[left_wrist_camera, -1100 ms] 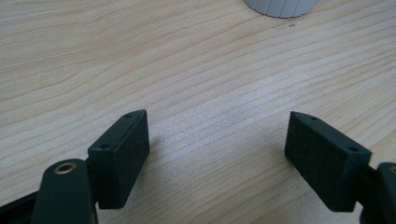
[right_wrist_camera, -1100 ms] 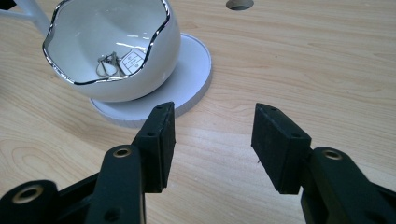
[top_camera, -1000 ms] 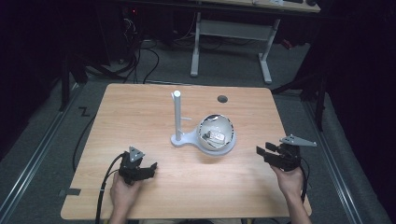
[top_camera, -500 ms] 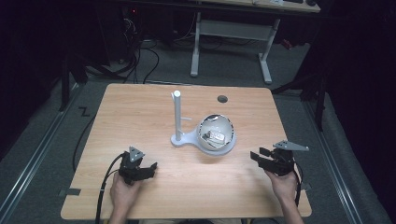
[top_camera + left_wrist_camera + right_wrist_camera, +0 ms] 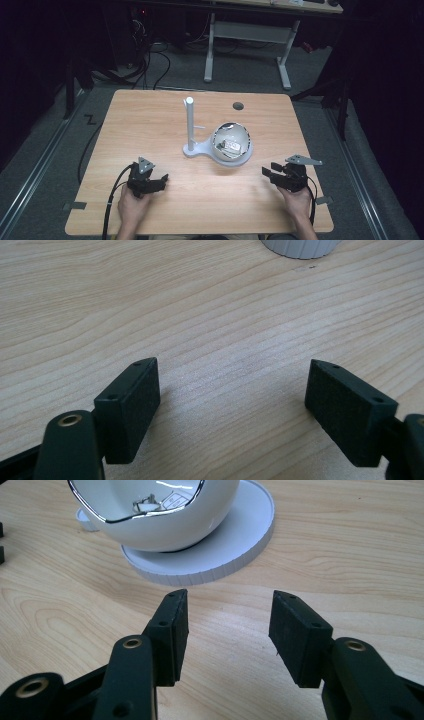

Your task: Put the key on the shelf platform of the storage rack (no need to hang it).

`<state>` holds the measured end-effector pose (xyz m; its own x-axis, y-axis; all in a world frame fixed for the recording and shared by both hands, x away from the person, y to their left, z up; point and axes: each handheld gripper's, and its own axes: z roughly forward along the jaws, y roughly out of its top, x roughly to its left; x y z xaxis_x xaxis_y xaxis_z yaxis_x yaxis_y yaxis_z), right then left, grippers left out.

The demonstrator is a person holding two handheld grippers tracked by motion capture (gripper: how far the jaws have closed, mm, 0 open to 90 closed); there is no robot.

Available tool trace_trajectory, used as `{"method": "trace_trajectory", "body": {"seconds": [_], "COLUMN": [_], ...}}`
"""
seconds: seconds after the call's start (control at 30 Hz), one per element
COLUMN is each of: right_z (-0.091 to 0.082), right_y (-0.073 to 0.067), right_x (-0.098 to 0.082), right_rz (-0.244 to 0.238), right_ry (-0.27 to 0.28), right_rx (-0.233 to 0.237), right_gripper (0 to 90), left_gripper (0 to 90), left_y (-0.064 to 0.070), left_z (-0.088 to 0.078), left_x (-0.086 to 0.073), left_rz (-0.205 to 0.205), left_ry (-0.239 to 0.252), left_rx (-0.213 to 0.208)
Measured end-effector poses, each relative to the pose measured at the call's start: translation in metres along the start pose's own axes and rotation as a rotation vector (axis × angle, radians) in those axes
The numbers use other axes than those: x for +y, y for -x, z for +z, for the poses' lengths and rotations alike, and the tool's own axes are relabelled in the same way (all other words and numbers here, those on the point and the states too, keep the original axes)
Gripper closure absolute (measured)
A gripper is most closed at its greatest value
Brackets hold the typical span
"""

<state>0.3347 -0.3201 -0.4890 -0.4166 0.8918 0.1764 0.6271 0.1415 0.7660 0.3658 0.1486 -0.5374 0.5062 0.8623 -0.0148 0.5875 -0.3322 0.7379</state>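
A white stand (image 5: 192, 148) with an upright post (image 5: 189, 120) sits mid-table. Its round base (image 5: 235, 540) carries a white bowl-shaped shell (image 5: 230, 141) with a chrome rim (image 5: 125, 517), and small items lie inside it. My left gripper (image 5: 156, 182) rests at the front left of the table, open, with bare wood between its jaws (image 5: 232, 390). My right gripper (image 5: 269, 174) is at the front right, open and empty, pointing toward the bowl (image 5: 160, 510) a short way ahead of its fingertips (image 5: 227, 612).
The wooden table (image 5: 150, 125) has a dark round cable hole (image 5: 238, 106) near its far edge. Black cables trail from both grippers off the front edge. A white-legged desk frame (image 5: 245, 45) stands on the floor beyond the table.
My right gripper has moved left and slightly forward, coming closer to the bowl. The left gripper has stayed put.
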Motion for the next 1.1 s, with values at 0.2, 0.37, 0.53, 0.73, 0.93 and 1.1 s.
{"method": "trace_trajectory", "body": {"seconds": [0.2,0.37,0.53,0.73,0.93,1.1], "right_z": [0.006,0.013,0.022,0.027,0.031,0.036], "right_y": [-0.002,-0.004,-0.006,-0.009,-0.012,-0.014], "right_x": [-0.006,-0.012,-0.017,-0.021,-0.024,-0.028], "right_rz": [-0.011,-0.022,-0.044,-0.057,-0.065,-0.085], "right_ry": [0.008,0.004,-0.019,-0.029,-0.043,-0.067], "right_rx": [-0.008,-0.036,-0.062,-0.071,-0.079,-0.097], "right_gripper": [49.2,48.8,48.4,48.2,47.7,46.8], "left_gripper": [22.5,22.4,22.5,22.4,22.2,22.2], "left_y": [0.0,0.0,0.0,0.0,0.0,0.0], "left_z": [0.0,0.0,0.0,0.0,0.0,0.0], "left_x": [0.0,0.0,0.0,0.0,0.0,0.0], "left_rz": [0.0,-0.001,0.0,0.001,0.001,0.001], "left_ry": [0.001,0.0,0.001,0.0,0.0,0.0], "left_rx": [0.0,0.0,0.0,0.001,0.002,0.002]}}
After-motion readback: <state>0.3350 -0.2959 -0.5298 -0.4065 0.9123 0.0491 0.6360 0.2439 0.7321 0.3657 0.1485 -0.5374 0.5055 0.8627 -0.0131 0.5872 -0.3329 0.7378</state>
